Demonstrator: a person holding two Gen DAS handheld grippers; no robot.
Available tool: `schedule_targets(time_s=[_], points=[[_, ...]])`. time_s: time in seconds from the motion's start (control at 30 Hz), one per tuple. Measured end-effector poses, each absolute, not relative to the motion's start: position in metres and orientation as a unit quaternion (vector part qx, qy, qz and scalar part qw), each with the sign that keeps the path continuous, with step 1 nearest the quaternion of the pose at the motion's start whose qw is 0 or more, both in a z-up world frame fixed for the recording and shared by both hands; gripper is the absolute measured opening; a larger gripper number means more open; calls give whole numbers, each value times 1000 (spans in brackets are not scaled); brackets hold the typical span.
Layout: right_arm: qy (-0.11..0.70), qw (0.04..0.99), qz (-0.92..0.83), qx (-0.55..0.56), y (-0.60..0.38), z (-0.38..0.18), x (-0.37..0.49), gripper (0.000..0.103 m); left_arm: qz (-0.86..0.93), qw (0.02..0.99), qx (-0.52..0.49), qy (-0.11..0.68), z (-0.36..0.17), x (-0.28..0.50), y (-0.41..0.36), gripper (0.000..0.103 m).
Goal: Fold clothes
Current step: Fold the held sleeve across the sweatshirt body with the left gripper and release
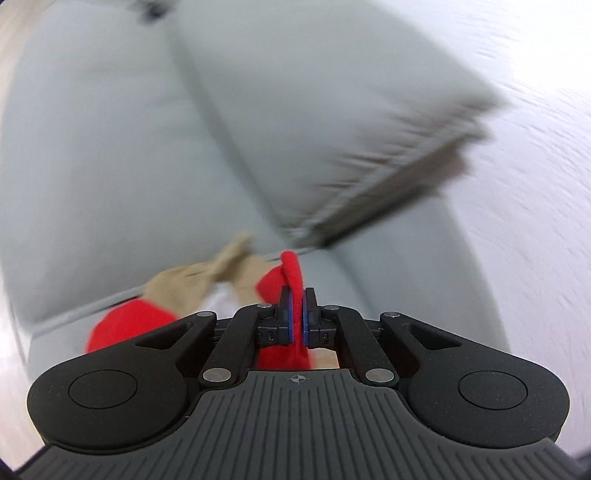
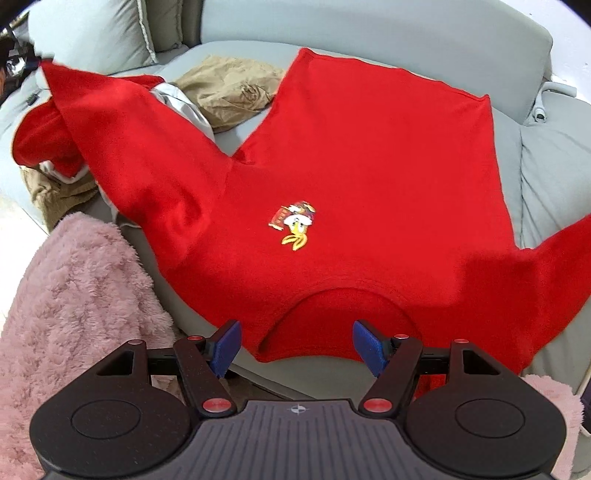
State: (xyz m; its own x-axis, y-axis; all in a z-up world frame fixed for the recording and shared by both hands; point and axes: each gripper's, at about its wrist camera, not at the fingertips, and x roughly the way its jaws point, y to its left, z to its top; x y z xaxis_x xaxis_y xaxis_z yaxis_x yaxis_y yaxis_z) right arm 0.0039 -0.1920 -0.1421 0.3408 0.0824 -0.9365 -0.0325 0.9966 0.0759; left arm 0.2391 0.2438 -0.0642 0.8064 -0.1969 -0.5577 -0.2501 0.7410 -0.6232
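Red sweater, plain, w/ small cartoon bird patch on chest: yellow, white, bit of dark red. Sofa pale grey-green; its cushion same shade w/ lighter piping. Tan/khaki garment crumpled, white-grey cloth next to it. Fluffy blanket dusty pink. Right gripper black, blue pads, red pivot caps. Left gripper black, blue pads, silver caps, red fabric betw pads.

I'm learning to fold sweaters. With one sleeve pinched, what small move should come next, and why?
Probably carry the left tool, shut on the red sweater sleeve, across over the chest. The body lies flat on the sofa, while the right tool hovers open at the collar.
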Motion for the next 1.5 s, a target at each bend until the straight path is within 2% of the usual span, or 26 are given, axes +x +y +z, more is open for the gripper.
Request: schedule_targets(time_s=[0.13,0.2,0.4,0.57,0.8,1.03,1.07,1.17,1.2,1.3,1.5], points=[[557,829,35,44,-201,-138,-2,68,-65,907,-289,298,-17,210,177,4],[547,834,30,61,-211,-136,-10,68,-116,917,-236,299,4,184,119,4],[523,844,3,115,-254,-133,-36,68,-169,927,-134,308,12,139,9,4],[499,850,-18,165,-289,-135,-59,68,-205,909,-80,353,-9,111,-95,4],[472,855,-40,211,-326,-135,-87,68,-281,882,-11,379,-33,62,-235,4],[457,852,-75,245,-356,-139,-115,68,-330,844,82,414,-97,7,-353,5],[458,849,-83,249,-360,-141,-119,67,-335,835,104,424,-111,1,-365,7],[461,843,-102,258,-369,-145,-129,68,-338,809,160,453,-145,-13,-384,26],[459,842,-102,264,-371,-145,-132,68,-337,807,165,457,-150,-14,-383,36],[453,841,-101,276,-375,-144,-138,67,-348,798,163,465,-154,-16,-372,43],[458,844,-96,261,-363,-142,-134,71,-388,799,117,444,-115,-6,-326,55]])
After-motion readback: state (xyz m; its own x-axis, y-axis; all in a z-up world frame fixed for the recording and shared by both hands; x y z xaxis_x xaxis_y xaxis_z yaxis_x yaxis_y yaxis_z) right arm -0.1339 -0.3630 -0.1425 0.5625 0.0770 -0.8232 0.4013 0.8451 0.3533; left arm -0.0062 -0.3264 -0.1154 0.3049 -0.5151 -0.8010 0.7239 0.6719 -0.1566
